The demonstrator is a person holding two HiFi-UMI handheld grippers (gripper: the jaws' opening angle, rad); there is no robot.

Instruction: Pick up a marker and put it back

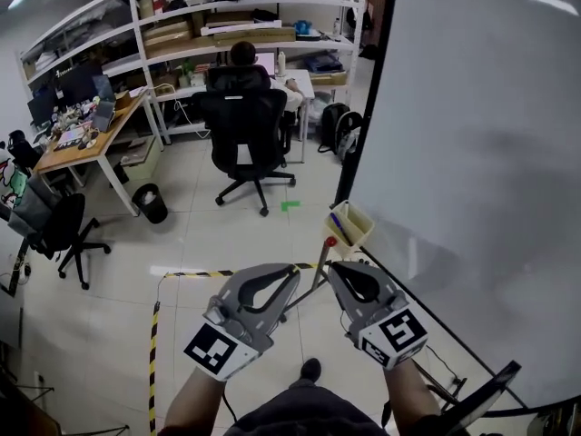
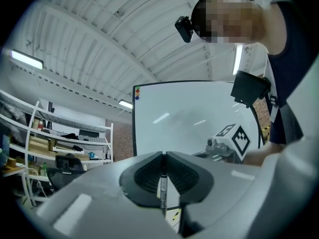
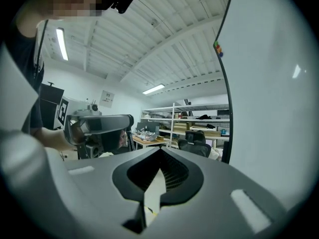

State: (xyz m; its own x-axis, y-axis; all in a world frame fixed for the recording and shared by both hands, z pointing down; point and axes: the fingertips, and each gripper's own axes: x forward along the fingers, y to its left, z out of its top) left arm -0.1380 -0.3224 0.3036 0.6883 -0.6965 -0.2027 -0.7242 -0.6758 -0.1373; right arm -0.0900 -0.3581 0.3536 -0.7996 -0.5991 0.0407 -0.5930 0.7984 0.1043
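tiled floor, shelving, desk, office chairs

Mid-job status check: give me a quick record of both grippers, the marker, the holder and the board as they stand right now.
left gripper: shut on a thin marker, which stands upright between its fingers
right gripper: shut, nothing between its fingers
marker holder: pale box at the whiteboard's lower left edge, with a blue marker inside
whiteboard: on the person's right, no writing visible
task stage: marker in hand, not yet put back
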